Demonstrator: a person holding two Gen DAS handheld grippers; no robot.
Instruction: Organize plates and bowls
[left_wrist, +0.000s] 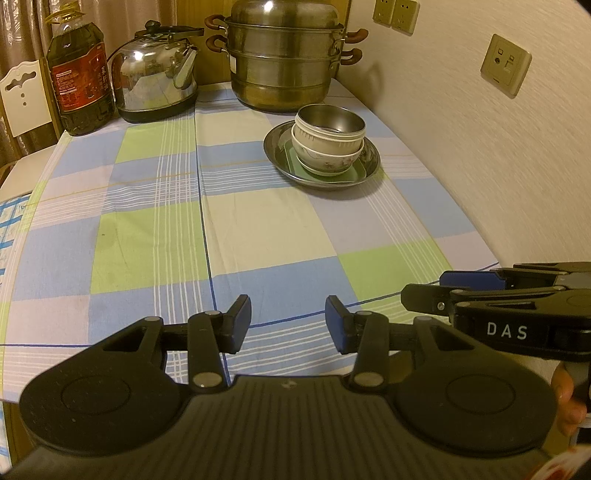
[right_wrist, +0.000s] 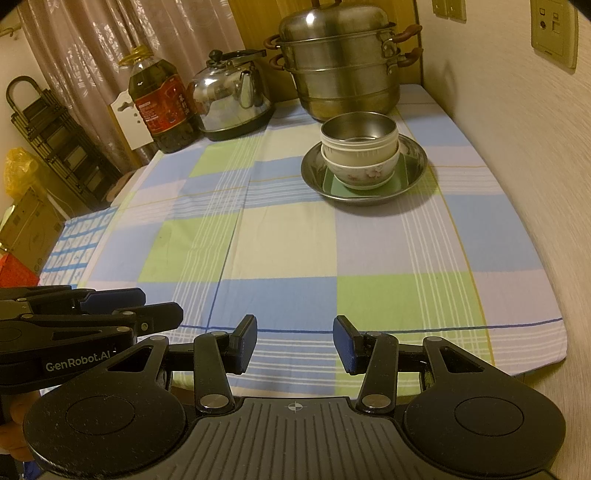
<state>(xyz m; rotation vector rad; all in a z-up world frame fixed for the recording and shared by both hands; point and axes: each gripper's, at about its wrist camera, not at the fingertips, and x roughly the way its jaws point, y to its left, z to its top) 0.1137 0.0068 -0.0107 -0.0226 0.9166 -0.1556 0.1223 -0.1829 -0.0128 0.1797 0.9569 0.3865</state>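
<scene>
Dishes stacked near the surface's far right corner.
Both the left hand-held gripper (left_wrist: 288, 325) and the right hand-held gripper (right_wrist: 294, 343) are being held apart, empty, over the surface's (left_wrist: 258, 229) near edge; bowls (left_wrist: 328, 147) are sitting nested on a steel plate (left_wrist: 280, 155).

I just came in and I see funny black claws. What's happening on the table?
A person holds tongs in each hand, the left tongs and the right tongs, both open and empty over the near edge of the checked tablecloth. Farther back, a steel bowl sits in a flowered bowl on a green dish inside a steel plate. Nothing is being touched.
</scene>
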